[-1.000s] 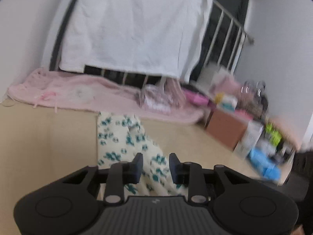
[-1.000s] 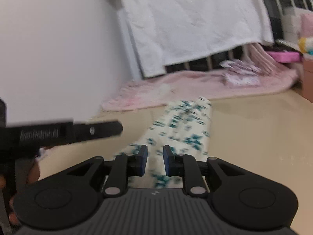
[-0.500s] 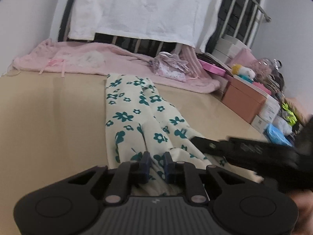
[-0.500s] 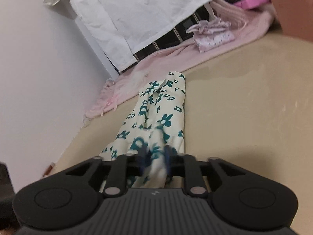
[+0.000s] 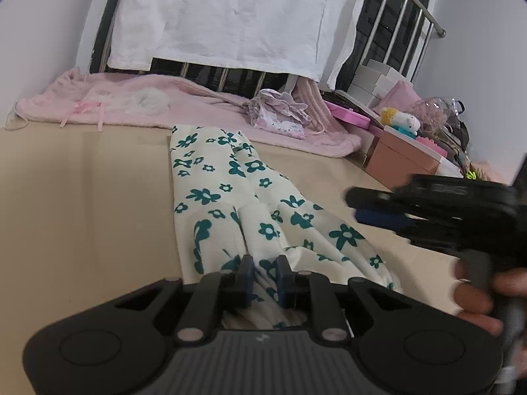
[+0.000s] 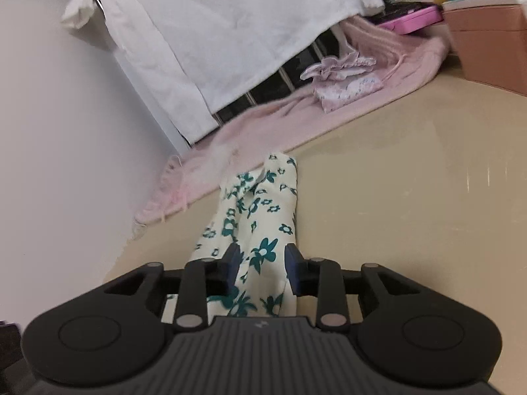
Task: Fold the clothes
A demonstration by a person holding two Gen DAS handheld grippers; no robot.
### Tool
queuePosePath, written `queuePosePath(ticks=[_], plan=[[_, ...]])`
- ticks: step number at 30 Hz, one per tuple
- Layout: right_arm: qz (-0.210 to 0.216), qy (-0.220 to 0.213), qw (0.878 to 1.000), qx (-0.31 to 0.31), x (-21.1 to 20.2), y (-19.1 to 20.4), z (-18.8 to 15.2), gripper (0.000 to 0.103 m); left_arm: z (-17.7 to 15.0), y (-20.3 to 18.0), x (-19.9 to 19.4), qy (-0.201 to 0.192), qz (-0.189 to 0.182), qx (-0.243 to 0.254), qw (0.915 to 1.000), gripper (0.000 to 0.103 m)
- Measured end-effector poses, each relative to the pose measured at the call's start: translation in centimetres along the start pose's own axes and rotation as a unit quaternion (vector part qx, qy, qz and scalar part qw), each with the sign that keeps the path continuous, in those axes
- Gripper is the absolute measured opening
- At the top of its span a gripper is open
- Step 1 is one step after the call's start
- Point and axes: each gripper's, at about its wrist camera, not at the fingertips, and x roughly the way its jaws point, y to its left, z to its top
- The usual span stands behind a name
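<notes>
A cream garment with teal flowers (image 5: pixel 230 194) lies lengthwise on the beige surface (image 5: pixel 82 197), its far end by the pink blanket; it also shows in the right wrist view (image 6: pixel 260 217). My left gripper (image 5: pixel 263 275) is shut on the garment's near end, with cloth bunched between its pads. My right gripper (image 6: pixel 262 265) is open, its fingers either side of the garment's near edge. The right gripper also shows in the left wrist view (image 5: pixel 388 210), above the cloth's right side.
A pink blanket (image 5: pixel 148 108) and a small folded lilac garment (image 5: pixel 280 115) lie at the back under a white hanging sheet (image 5: pixel 237 16) on a metal bed frame. A brown-pink box (image 5: pixel 402 161) with toys and clutter stands at the right. A white wall (image 6: pixel 66 131) is at the left.
Both grippers dropped low onto the garment's near end. The left one closed on the cloth. The right one, nearly shut half a second ago, has opened wider around the cloth.
</notes>
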Motion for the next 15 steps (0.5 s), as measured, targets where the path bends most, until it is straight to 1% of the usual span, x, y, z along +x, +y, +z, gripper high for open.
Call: queuePosePath(ticks=[3, 5, 6, 7, 8, 11, 13, 14, 15], plan=[[0.024, 0.058, 0.998, 0.027, -0.2, -0.7, -0.4, 0.031, 0.0, 0.0, 0.0, 0.001, 0.0, 0.0, 1.0, 0.014], [0.03, 0.082, 0.996, 0.024, 0.6, -0.6, -0.7, 0.03, 0.1, 0.1, 0.0, 0.003, -0.001, -0.003, 1.0, 0.014], [0.031, 0.081, 0.996, 0.017, 1.1, -0.5, -0.7, 0.018, 0.1, 0.0, -0.1, 0.005, 0.0, -0.001, 1.0, 0.014], [0.032, 0.079, 0.996, 0.009, 1.5, -0.3, -0.7, 0.008, 0.1, -0.1, -0.1, 0.008, 0.001, 0.004, 1.0, 0.014], [0.033, 0.072, 0.997, 0.004, 2.0, -0.1, -0.6, 0.005, 0.2, -0.2, -0.1, 0.009, 0.002, 0.009, 0.9999, 0.014], [0.006, 0.068, 0.998, 0.001, 3.7, -0.1, -0.4, 0.005, 0.3, -0.3, 0.0, 0.013, 0.002, 0.016, 0.9998, 0.014], [-0.005, 0.063, 0.998, -0.01, 3.8, 0.0, -0.5, 0.005, 0.4, 0.2, -0.6, 0.004, -0.005, 0.004, 1.0, 0.014], [-0.008, 0.057, 0.998, -0.02, 3.4, 0.2, -0.5, 0.008, 0.4, 0.5, -1.0, -0.003, -0.01, -0.005, 0.9999, 0.014], [-0.01, 0.039, 0.999, -0.031, 2.5, 0.7, -0.6, 0.008, 0.5, 0.8, -1.5, -0.011, -0.018, -0.015, 0.9997, 0.02]])
